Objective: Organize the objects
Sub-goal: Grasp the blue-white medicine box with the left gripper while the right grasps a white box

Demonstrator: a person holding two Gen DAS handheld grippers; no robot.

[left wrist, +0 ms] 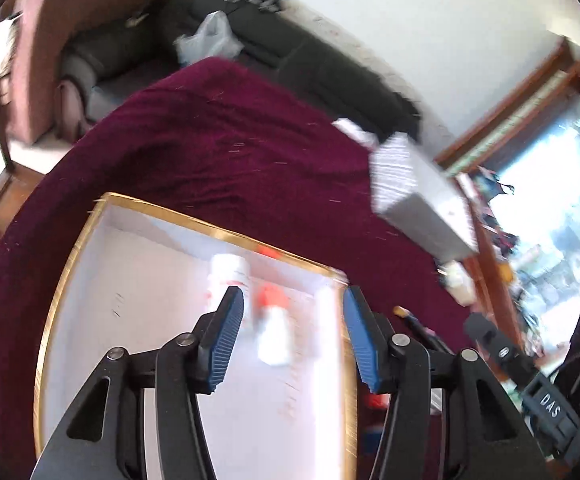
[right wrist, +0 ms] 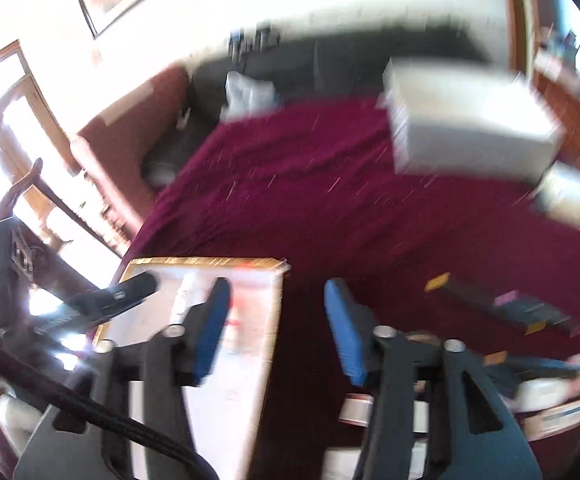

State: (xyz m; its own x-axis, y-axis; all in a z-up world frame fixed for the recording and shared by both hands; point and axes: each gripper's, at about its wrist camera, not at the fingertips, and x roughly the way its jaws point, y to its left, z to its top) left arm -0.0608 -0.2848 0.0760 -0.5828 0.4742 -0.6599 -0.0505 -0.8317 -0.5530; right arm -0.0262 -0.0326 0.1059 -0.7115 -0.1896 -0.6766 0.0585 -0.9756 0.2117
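Gold-rimmed tray [left wrist: 70, 264] beneath parted left tongs [left wrist: 293, 332].

Our left gripper [left wrist: 292, 330] has its blue-padded jaws spread wide with nothing clamped between them, fingers reaching forward and tilted downward. Our right gripper [right wrist: 276, 322] is likewise parted and holds nothing. From the right wrist view, the left tool's body sits just off our left side, close alongside.
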